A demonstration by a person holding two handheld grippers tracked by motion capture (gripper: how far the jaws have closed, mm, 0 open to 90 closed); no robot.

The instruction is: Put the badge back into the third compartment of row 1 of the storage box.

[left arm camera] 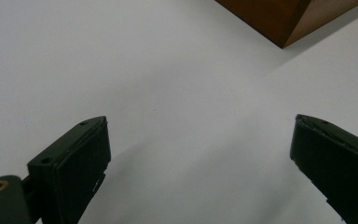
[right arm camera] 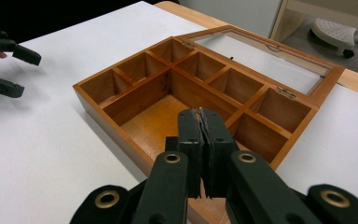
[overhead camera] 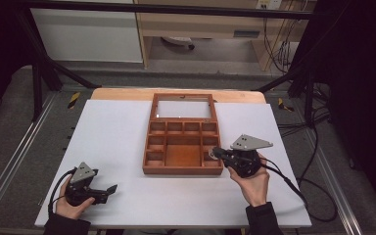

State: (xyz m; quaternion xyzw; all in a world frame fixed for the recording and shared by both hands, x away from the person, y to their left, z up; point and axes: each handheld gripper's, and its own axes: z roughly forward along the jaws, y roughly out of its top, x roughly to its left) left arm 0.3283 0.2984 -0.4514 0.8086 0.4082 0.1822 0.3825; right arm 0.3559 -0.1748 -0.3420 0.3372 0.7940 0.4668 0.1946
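**Fingers at a wooden compartment box with its glass lid laid open**

Fingers of the right gripper [right arm camera: 200,140] are pressed together with nothing between them, their tips hovering over the box's near right rim, at about 4 o'clock from its centre. Fingers of the left gripper [left arm camera: 200,158] are spread wide and empty above bare white worktop [overhead camera: 117,142], well apart from the box, at roughly 8 o'clock from it.

The wooden box [overhead camera: 183,169] sits mid-worktop, slightly toward 12 o'clock. It holds one large central bay flanked by small cells, all empty as far as the pictures show. Its lid [right arm camera: 328,81], a wooden frame around a clear pane, is hinged at the far edge and lies folded back flat toward 12 o'clock.

By its look the box is rigid and moderately heavy for its size, and the smooth wood may let hard fingers slip. The walls and dividers are thin enough to pinch and look stiff enough to take it; the outer wall at 3 or 9 o'clock seems the soundest hold for shifting the whole box. The pane is the fragile part: the lid should be taken by its wooden frame, at the edge farthest from the brass hinges [right arm camera: 286,92], never by the glass, and lowered rather than dropped.
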